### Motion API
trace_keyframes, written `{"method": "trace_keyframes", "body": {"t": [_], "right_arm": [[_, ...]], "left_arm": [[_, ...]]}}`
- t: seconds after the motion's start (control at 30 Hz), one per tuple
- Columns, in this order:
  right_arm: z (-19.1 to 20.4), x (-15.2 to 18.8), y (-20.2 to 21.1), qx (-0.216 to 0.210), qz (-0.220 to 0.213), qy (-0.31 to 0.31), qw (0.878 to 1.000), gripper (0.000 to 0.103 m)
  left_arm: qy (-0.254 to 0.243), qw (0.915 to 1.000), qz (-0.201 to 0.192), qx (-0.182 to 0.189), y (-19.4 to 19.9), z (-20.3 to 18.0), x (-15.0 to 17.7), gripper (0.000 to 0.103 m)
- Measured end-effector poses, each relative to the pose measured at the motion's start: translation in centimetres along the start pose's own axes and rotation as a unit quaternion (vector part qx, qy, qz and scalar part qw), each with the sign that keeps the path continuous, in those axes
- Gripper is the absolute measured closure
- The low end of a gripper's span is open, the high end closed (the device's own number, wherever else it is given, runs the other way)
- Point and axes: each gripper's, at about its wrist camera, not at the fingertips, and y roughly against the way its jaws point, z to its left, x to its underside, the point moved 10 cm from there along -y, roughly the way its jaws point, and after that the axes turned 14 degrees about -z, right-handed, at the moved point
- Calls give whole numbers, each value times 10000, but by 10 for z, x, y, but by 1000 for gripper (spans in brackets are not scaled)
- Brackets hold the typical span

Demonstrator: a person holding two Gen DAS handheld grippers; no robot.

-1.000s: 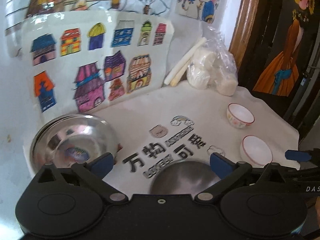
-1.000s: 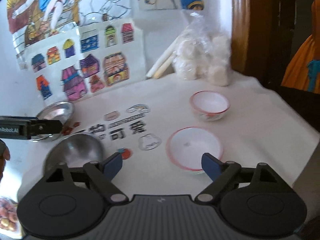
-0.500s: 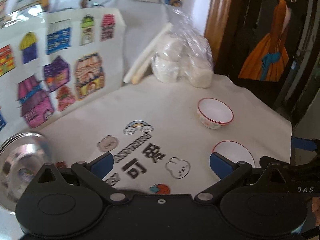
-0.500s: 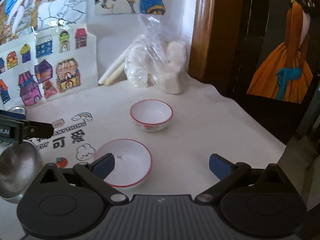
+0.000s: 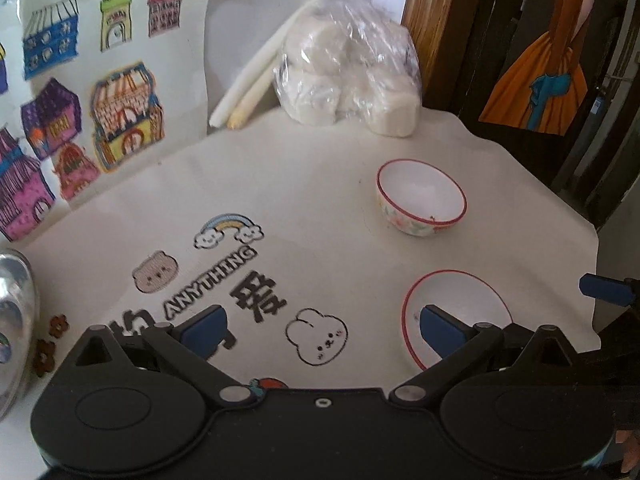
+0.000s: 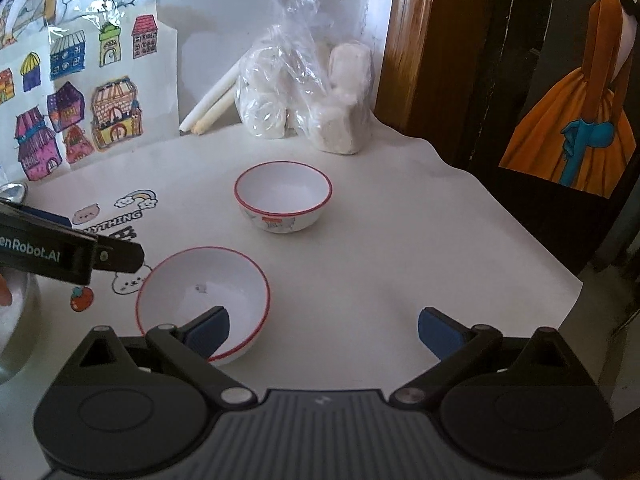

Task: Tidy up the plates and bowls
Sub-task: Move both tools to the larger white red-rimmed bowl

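Observation:
A shallow white bowl with a red rim (image 6: 204, 292) sits on the printed tablecloth (image 6: 360, 264), and a deeper red-rimmed bowl (image 6: 282, 196) stands just beyond it. My right gripper (image 6: 324, 332) is open wide. Its left finger hangs over the shallow bowl's near rim and its right finger over bare cloth. My left gripper (image 5: 322, 330) is open too and holds nothing. Its right finger covers part of the shallow bowl (image 5: 456, 308), with the deeper bowl (image 5: 420, 200) farther back. A steel bowl (image 5: 12, 312) shows at the left edge.
A plastic bag of white buns (image 5: 348, 76) and two pale rolled tubes (image 5: 256, 76) lean at the back wall under coloured house drawings (image 5: 120, 108). The table edge (image 6: 560, 280) drops off at the right, beside a wooden door frame (image 6: 404, 40). The left gripper's arm (image 6: 68, 254) reaches in from the left.
Both views have swung right and down toward the two white bowls. The steel bowls have slid to the left edge. The right gripper's jaws have spread wider.

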Motion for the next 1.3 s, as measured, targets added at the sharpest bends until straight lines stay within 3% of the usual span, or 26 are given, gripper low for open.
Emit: {"method": "trace_keyframes", "body": {"t": [0.43, 0.63, 0.73, 0.9, 0.93, 1.07, 1.3], "right_arm": [[2, 6, -14, -90, 25, -175, 9998, 1], [8, 9, -13, -212, 77, -224, 9995, 13], [11, 9, -12, -261, 71, -297, 9992, 20], [16, 12, -11, -396, 89, -487, 9980, 23], [17, 13, -11, -402, 83, -544, 9977, 26], [18, 17, -13, -410, 141, -779, 9960, 41], [21, 17, -13, -496, 71, -1160, 9920, 65]], "left_arm": [[-57, 9999, 131, -1, -10, -10, 6, 1], [-76, 9999, 66, 54, -6, -15, 6, 3], [-62, 9999, 87, 81, -4, -17, 7, 12], [63, 9997, 127, 207, -2, -20, 8, 26], [82, 9996, 128, 232, -1, -21, 8, 28], [21, 9992, 176, 361, 0, -29, 8, 54], [91, 9981, 257, 552, 0, -34, 11, 76]]}}
